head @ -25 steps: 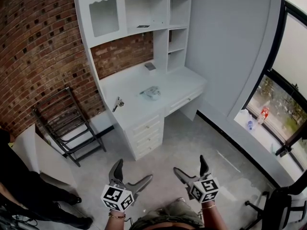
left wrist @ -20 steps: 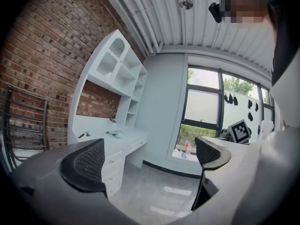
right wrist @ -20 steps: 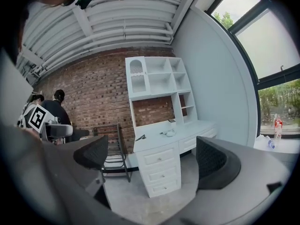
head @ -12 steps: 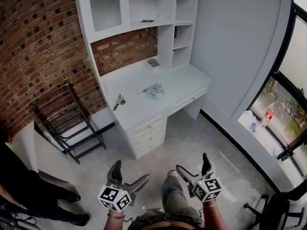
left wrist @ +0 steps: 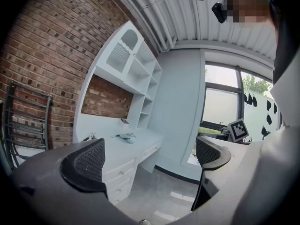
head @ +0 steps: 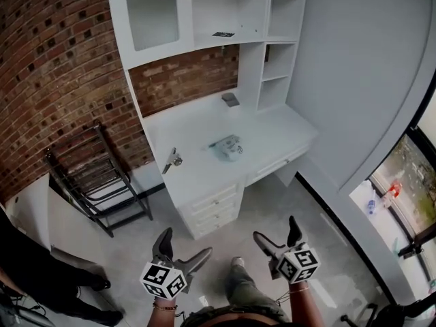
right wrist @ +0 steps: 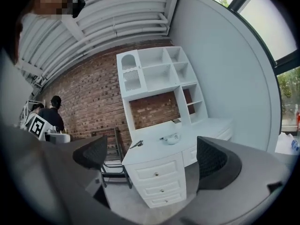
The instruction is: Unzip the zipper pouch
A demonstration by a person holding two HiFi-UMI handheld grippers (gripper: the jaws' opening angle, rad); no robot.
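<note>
Worktop (head: 191, 125) stands against the brick wall (head: 54, 67), with the shelf unit (head: 204, 5) on its rear edge. We find the zipper pouch (head: 228, 146) near the middle of the worktop, slightly right. A small metal object (head: 172, 160) lies at the left front edge, well apart from the pouch. Another small item (head: 230, 99) sits at the rear, under the shelves. Drawers (head: 216, 204) are below the front edge. A rack (head: 95, 176) stands left of the worktop, by the wall. The window (head: 402, 196) is to the right. Left tongs (head: 185, 244) and right tongs (head: 276, 229) are side by side over the floor (head: 272, 196), well short of the worktop.
</note>
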